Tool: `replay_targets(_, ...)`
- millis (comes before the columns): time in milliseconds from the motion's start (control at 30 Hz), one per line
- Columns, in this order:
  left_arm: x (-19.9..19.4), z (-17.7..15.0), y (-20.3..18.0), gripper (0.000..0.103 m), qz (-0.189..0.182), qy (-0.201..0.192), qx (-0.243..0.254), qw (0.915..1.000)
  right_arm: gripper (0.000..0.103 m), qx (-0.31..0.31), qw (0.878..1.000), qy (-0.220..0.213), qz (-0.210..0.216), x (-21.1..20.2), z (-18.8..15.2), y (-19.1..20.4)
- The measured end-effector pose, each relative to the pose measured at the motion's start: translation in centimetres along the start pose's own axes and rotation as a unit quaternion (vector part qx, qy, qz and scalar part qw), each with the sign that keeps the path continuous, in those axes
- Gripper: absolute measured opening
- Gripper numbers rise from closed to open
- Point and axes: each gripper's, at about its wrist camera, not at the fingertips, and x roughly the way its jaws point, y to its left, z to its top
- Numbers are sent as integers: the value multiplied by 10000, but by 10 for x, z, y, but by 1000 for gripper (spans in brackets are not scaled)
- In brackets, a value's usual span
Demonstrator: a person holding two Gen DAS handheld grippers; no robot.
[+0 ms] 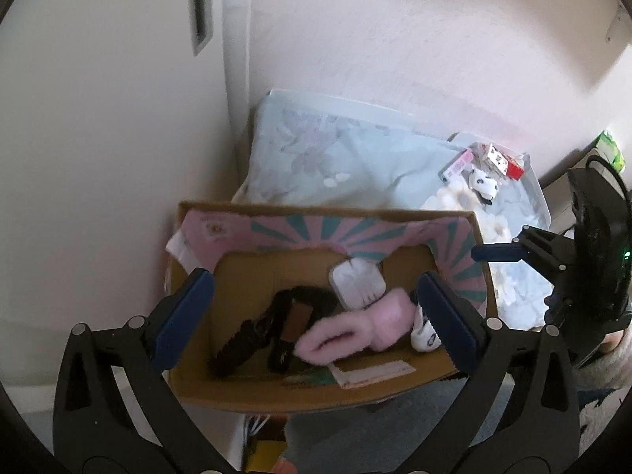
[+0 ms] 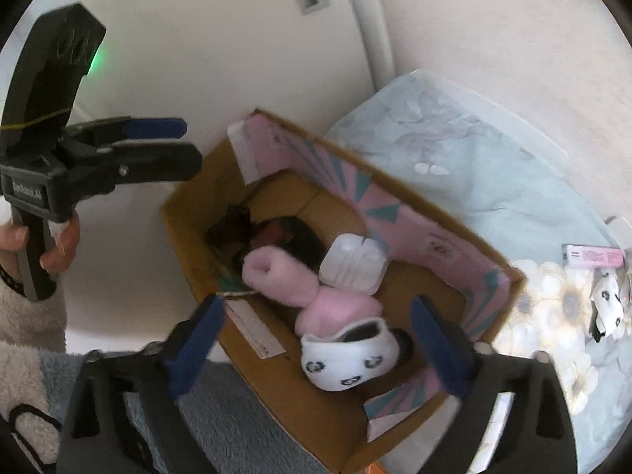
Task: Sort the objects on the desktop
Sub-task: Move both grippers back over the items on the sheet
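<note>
An open cardboard box (image 1: 205,389) (image 2: 189,233) with pink and teal flaps holds a pink fluffy item (image 1: 347,330) (image 2: 292,284), a white earphone case (image 1: 357,282) (image 2: 353,262), a black item (image 1: 276,324) (image 2: 252,233) and a white sock with black prints (image 1: 424,333) (image 2: 347,359). My left gripper (image 1: 316,320) (image 2: 189,146) is open and empty above the box. My right gripper (image 2: 320,347) (image 1: 480,253) is open and empty just over the white sock.
The box stands against a white wall, next to a pale blue floral cloth (image 1: 335,158) (image 2: 474,166). On the cloth lie a panda toy (image 1: 482,181) (image 2: 608,304), a pink packet (image 1: 458,166) (image 2: 592,256) and a red and white pack (image 1: 505,162). A blue fluffy mat (image 2: 221,414) lies below.
</note>
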Motion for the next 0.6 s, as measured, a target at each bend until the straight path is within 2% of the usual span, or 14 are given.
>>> replay_targets(167,-2,21,-21,103,-285,-144,218,9993,103,274,9990,-338,-31,-22,-1,-15)
replay_targets(300,3,45,-57,103,-425,-199,742,9961,103,584,9964,-613,-54,-42,-7,-35)
replay_targets(433,13,67,-101,103,-500,-202,1342,9895,103,1268,9875,-933,61,-69,-25,-70)
replay_targets(500,21,80,-128,103,-550,-207,1621,9850,103,1558,9819,-1070,-93,-84,-37,-89)
replay_targets(600,39,102,-166,103,-683,-157,1886,9795,103,1982,9710,-1221,-551,-107,-57,-122)
